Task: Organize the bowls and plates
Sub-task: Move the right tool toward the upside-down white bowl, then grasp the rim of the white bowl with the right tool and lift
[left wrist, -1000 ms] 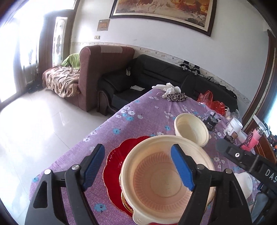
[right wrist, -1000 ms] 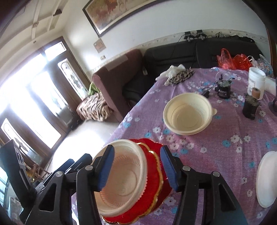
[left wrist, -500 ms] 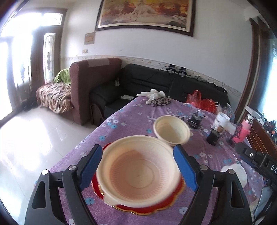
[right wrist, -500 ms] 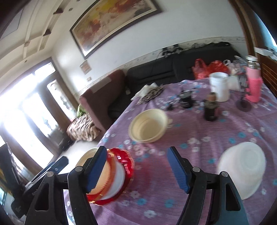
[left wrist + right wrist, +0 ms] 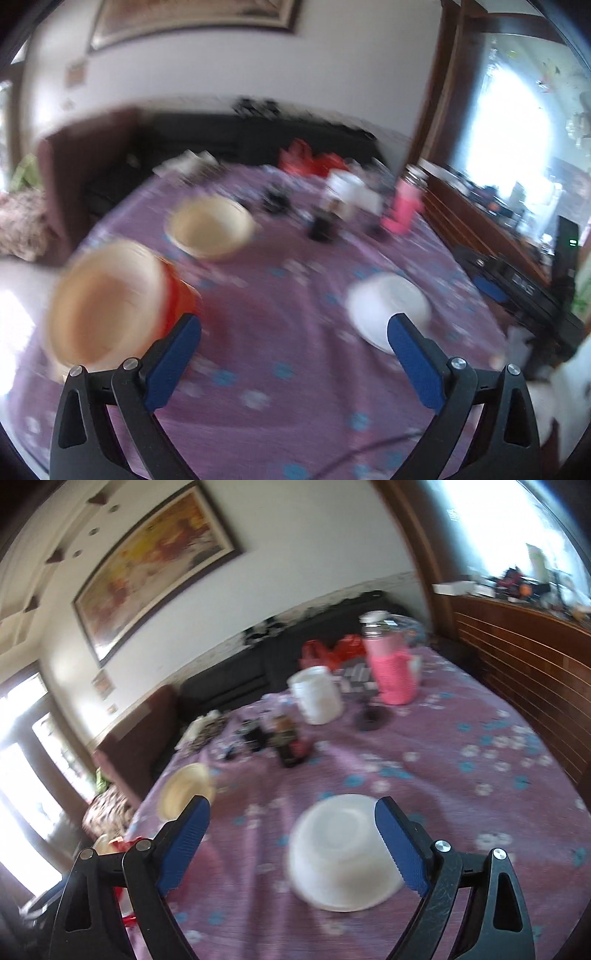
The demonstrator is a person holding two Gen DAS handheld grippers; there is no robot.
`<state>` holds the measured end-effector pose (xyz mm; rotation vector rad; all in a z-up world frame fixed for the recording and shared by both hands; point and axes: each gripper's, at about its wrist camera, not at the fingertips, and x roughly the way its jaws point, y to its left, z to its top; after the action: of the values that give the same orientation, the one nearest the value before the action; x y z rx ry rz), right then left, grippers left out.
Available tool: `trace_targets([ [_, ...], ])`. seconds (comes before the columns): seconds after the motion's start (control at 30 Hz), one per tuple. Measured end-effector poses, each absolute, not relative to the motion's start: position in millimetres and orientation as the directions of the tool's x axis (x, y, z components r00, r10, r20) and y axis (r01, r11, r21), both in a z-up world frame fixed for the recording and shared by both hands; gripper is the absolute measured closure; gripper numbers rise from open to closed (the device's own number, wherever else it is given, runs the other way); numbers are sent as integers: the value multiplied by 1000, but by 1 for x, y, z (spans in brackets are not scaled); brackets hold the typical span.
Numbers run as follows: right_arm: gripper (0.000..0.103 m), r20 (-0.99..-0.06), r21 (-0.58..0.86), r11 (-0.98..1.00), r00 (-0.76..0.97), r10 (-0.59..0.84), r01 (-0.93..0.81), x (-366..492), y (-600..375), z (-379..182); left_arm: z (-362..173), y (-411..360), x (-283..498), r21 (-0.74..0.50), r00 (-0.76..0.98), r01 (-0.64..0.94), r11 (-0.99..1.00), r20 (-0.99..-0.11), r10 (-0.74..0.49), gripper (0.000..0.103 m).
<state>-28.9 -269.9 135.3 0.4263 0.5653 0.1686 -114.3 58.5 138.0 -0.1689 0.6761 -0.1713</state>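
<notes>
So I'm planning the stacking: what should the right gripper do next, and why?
Probably ease the right gripper down over the white bowl: its jaws are opening, nothing is between them, and the bowl lies upside down just ahead on the tablecloth.

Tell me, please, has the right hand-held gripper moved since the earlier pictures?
Yes. The right hand-held gripper has swung away from the red plate, now at the view's left edge, and frames the upturned white bowl, jaws opening, nothing held.

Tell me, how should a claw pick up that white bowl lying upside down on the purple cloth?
Probably from above, closing across the white bowl over its domed sides near the rim. It lies mouth down, so no lip is free to pinch. The right claw, opening with nothing between its fingers, already frames it.
</notes>
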Motion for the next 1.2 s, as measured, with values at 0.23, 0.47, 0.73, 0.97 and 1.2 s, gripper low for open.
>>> trace_targets([
  [0.23,10,-538,548,835,782,315,41,-13,-320,94,107,27,-100,-260,671,125,958,-689,-274,2],
  [0.47,10,-542,688,722,713,444,73,27,-334,42,91,7,-81,-352,618,172,920,-689,-379,2],
  [0.73,10,-410,847,530,693,594,47,39,-349,6,65,-5,-12,-569,544,143,810,-638,-545,2],
  [0.97,10,-347,885,465,705,618,28,37,-357,5,27,-14,75,-574,560,-26,818,-687,-464,3],
  [1.2,10,-325,894,448,682,655,-4,41,-349,6,11,-18,120,-525,556,-81,847,-729,-399,1],
])
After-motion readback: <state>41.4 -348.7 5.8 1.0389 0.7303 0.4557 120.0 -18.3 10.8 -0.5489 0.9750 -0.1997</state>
